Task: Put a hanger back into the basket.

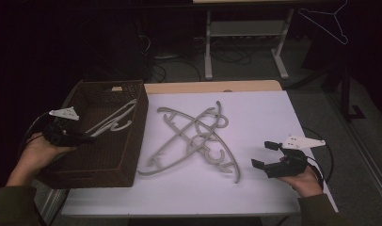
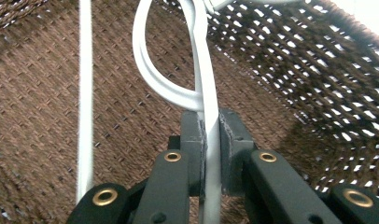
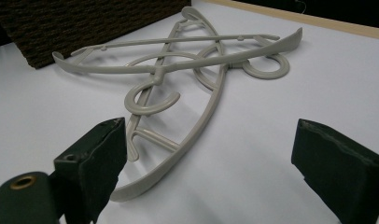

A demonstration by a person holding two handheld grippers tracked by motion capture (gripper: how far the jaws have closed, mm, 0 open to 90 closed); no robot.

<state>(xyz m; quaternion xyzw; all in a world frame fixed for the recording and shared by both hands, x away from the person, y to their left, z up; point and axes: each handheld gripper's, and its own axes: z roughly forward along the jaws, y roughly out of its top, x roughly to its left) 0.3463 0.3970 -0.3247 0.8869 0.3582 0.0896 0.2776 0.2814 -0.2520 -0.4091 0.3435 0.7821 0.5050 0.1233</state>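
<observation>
The left tongs [image 2: 211, 154] are clamped on a white hanger [image 2: 201, 79] held inside the brown woven basket [image 1: 132, 141] at the surface's left edge. The right tongs [image 1: 266, 155] hang with jaws wide apart above the white surface [image 1: 274, 113], just right of 2 crossed grey hangers [image 1: 198, 136].

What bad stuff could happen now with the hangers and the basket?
The left tongs pinch a white hanger by one thin bar inside the brown basket, so it might twist or slip out. Its hook could also snag the woven wall. On the table, the two grey hangers lie crossed, so the open right tongs might drag both.
</observation>
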